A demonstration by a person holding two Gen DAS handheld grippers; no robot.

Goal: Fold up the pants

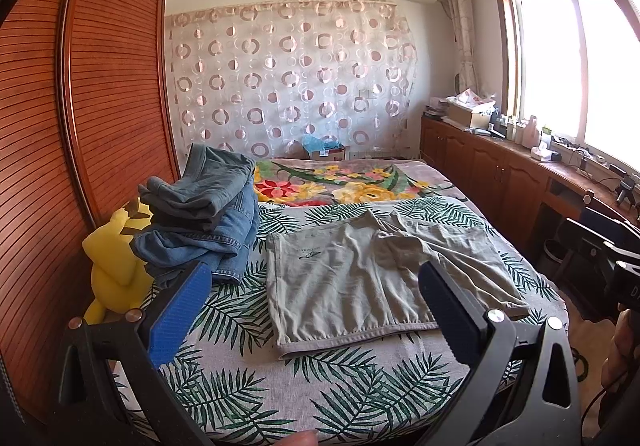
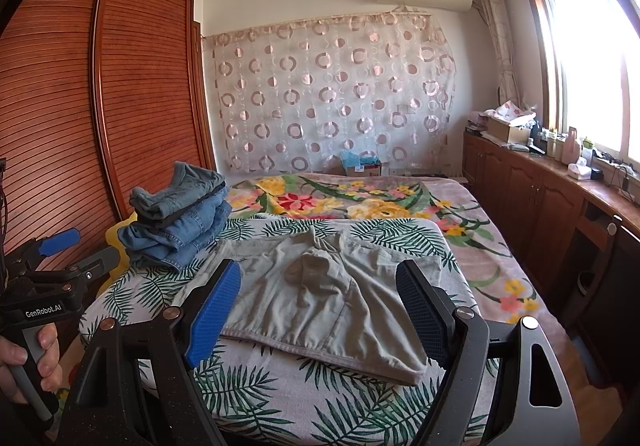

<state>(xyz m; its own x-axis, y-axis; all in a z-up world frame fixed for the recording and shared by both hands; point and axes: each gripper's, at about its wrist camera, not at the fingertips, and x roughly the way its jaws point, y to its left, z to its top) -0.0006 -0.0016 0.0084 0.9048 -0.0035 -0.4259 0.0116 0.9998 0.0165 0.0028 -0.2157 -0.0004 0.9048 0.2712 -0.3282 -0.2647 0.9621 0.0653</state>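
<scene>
Presently, pants: grey-green soft knit shorts [image 1: 360, 278] lie flat and rumpled on the bed, waistband hem toward the cameras, a small dark printed emblem near the left side; the crotch area bunches into loose folds.
Bed: the palm-leaf cover [image 1: 248, 378] is a matte woven cloth with green fronds on pale ground; beyond it spreads a plush floral blanket [image 1: 340, 182] in red, yellow and green.
Left gripper: the left gripper [image 1: 308, 310] hovers above the near edge of the shorts, touching nothing; its fingers [image 1: 180, 318] stand wide apart, black angular arms faced with ribbed blue pads.
Right gripper: the right gripper [image 2: 320, 310] hangs over the same garment, also free of the cloth; its fingers [image 2: 212, 314] are spread wide, with textured blue pads of the same make.
Pile: a stack of folded clothes [image 1: 204, 206] sits left of the shorts, faded blue denim below and slate-grey knit on top, edges uneven.
Toy: a yellow plush toy [image 1: 116, 266] sits at the bed's left edge, just beside the pile.
Wardrobe: slatted reddish wooden wardrobe doors [image 1: 100, 86] rise on the left.
Worktop: a wooden worktop [image 1: 532, 162] under the window carries boxes and bottles.
</scene>
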